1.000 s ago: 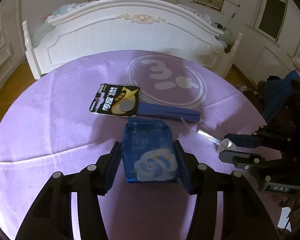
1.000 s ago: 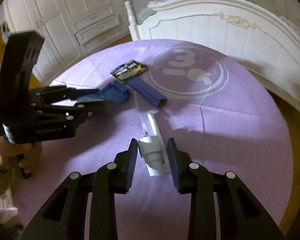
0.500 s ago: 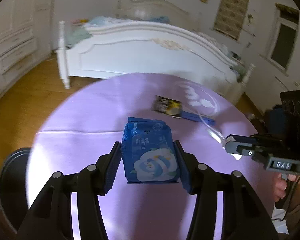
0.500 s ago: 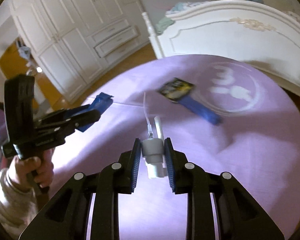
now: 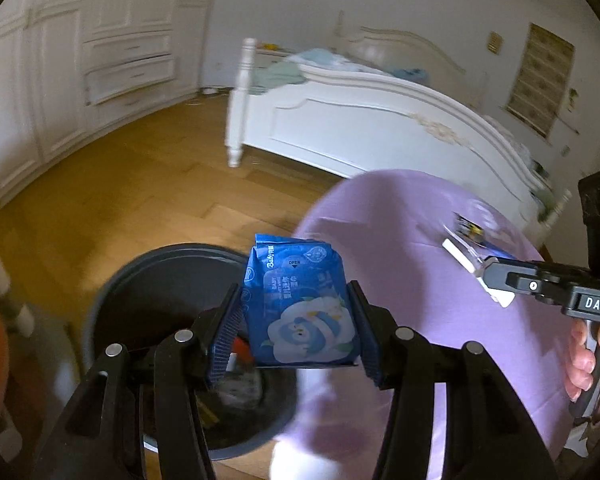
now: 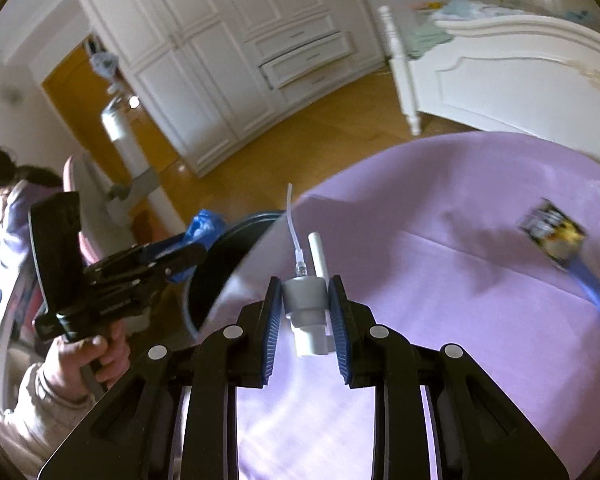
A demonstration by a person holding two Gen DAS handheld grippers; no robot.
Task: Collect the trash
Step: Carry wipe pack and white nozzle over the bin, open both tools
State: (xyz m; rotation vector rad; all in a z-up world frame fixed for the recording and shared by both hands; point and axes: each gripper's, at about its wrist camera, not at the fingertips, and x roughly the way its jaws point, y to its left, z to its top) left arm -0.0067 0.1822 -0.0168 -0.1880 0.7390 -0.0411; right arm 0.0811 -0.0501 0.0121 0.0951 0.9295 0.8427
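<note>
Hovering above the dark bin (image 5: 148,292), the left gripper (image 5: 296,320) stays clamped on the blue wipes pack (image 5: 300,304), ready for dropping; the right gripper (image 6: 305,316) pinches the white spray nozzle (image 6: 306,308) between its fingers.

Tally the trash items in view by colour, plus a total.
Blue: 2, the wipes pack in the left gripper and the blue strip on the table
White: 1, the pump sprayer head in the right gripper
Black and yellow: 1, the wrapper
Total: 4
</note>
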